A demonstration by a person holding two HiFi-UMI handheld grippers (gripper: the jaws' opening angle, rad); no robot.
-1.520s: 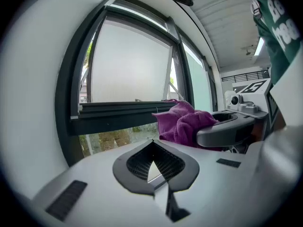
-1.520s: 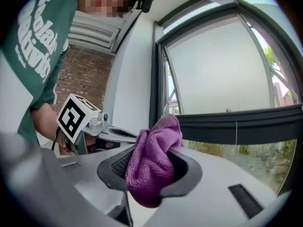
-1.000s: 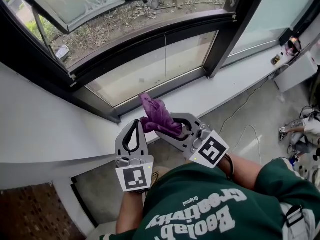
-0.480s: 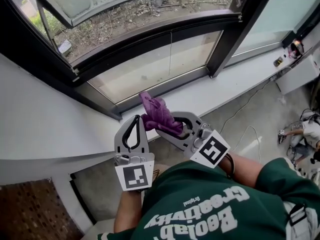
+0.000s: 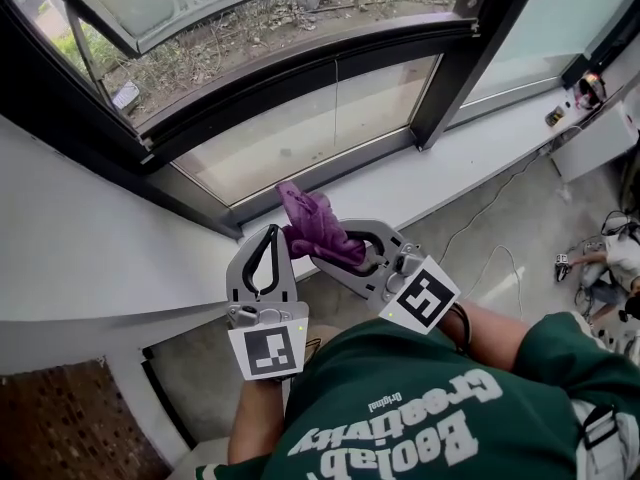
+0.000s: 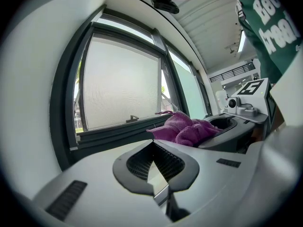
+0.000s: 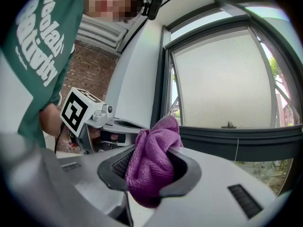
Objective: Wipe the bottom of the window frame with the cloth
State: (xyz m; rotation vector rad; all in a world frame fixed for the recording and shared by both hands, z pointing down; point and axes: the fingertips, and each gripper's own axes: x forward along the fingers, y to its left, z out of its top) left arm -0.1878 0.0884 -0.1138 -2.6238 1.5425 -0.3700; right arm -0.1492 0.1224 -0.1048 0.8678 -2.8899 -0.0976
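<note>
I've got the purple cloth (image 5: pixel 315 230) bunched in my right gripper (image 5: pixel 328 252), its jaws clamped tight on it. It sits in front of the white sill (image 5: pixel 460 163), below the dark window frame (image 5: pixel 290 190). My left gripper (image 5: pixel 271 236) is just beside it, jaws closed together on nothing.

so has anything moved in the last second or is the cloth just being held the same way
Hardly anything has changed. The right gripper stays shut on the purple cloth, held up in front of the bottom of the window frame. The left gripper stays shut and empty beside it. Only the view has shifted slightly.
</note>
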